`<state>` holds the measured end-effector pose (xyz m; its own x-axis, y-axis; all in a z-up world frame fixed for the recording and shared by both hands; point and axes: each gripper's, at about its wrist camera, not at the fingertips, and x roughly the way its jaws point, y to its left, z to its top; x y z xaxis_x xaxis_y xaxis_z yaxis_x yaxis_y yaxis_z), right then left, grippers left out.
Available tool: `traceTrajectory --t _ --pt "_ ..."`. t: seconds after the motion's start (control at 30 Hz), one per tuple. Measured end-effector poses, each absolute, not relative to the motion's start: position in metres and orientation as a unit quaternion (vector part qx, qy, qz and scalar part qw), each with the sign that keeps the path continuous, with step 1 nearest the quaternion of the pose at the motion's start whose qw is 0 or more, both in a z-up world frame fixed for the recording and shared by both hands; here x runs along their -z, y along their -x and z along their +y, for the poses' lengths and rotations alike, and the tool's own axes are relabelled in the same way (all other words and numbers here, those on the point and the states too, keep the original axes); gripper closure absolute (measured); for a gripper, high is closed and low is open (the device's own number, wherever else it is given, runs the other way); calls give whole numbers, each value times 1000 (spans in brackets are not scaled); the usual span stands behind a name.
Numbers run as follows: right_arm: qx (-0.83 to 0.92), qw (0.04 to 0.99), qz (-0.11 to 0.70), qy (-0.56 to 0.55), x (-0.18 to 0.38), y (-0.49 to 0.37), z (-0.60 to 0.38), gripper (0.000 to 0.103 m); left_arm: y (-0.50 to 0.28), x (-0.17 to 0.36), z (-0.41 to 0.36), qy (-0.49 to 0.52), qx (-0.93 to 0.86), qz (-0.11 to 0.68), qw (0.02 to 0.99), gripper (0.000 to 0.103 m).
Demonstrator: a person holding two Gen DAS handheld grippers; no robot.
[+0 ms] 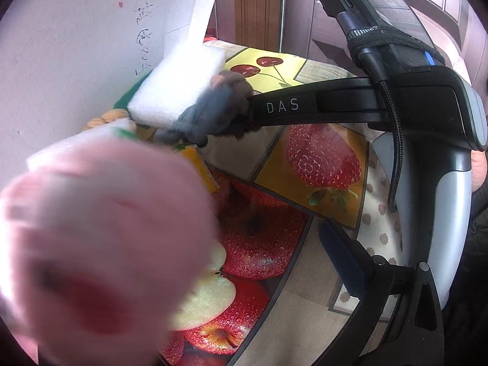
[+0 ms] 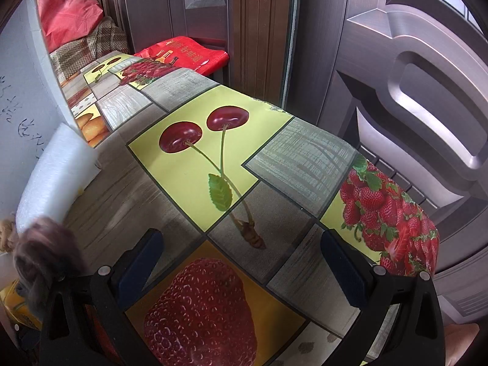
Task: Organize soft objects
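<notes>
1. Table (image 2: 305, 158), covered with a fruit-print cloth, is set against the wall on the left.
2. Pink soft object (image 1: 100, 244) is seen blurred, close to the lens at the near left.
3. White foam block (image 1: 177, 88) is placed far left by the wall.
4. Grey fuzzy object (image 1: 213, 113) is pressed against the block's near edge.
5. Right gripper (image 2: 242, 267) is spread wide with nothing between its fingers; the grey fuzzy object is left outside them.
6. Left gripper (image 1: 242, 265) is spread too: its visible finger is kept apart from the pink soft object, and the other is hidden.

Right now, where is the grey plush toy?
The grey plush lies at the table's wall side, against the white foam block, at the tip of the right tongs' arm; it shows blurred at lower left in the right wrist view.
</notes>
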<state>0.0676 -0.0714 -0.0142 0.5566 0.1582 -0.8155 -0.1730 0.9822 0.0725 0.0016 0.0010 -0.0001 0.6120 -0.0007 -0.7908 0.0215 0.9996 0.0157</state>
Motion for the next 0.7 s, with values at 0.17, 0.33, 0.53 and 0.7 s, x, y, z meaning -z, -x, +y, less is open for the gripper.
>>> traceTrajectory --t 0.17,0.33,0.53,0.7 --pt "-94 882 462 8 15 -66 -74 0 -2 1 0 -12 7 440 898 1" --pt "-94 882 462 8 15 -68 -72 0 1 1 -1 -12 7 440 898 1" --pt "-94 882 462 8 15 -68 -72 0 0 1 -2 -12 7 440 898 1" --pt "-94 882 461 8 15 -68 -72 0 -1 1 -2 -13 7 440 898 1"
